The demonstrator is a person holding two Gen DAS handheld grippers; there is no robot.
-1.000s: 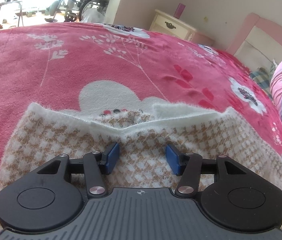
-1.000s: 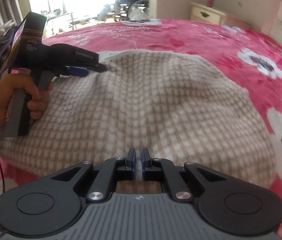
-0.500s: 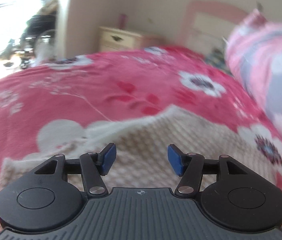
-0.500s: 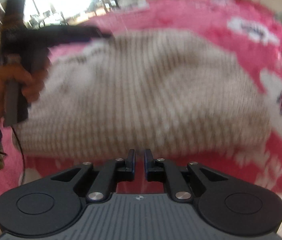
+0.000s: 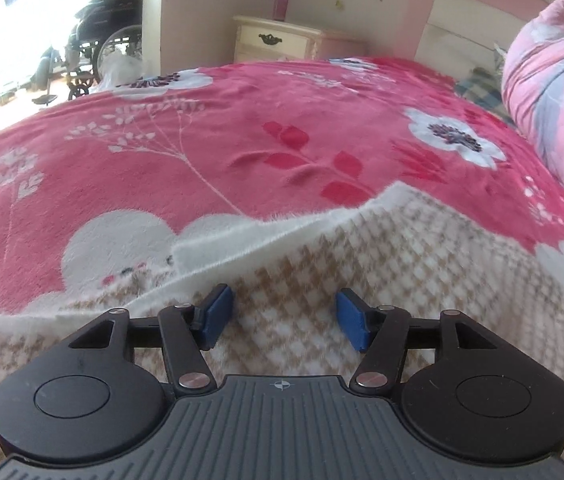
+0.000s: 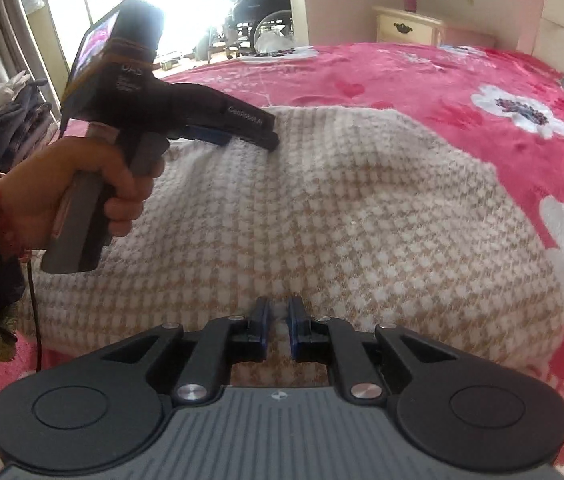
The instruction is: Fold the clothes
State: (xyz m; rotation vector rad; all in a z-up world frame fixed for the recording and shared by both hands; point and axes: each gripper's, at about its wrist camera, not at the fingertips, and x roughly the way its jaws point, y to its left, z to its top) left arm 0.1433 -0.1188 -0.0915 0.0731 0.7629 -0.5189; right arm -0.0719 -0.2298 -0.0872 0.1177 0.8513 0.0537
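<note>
Now the left gripper (image 5: pixel 282 322) hovers over the houndstooth sweater (image 6: pixel 322 208), jaws opening (nothing between), while the right gripper (image 6: pixel 278 326) pinches the sweater's near hem.

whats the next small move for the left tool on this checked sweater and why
Probably lower the left tool onto the white folded edge of the checked sweater and close on it. Its jaws are opening with only cloth below them, nothing pinched, while the right tool sits nearly shut at the sweater's near edge. Gripping that far edge would let a fold begin.
</note>
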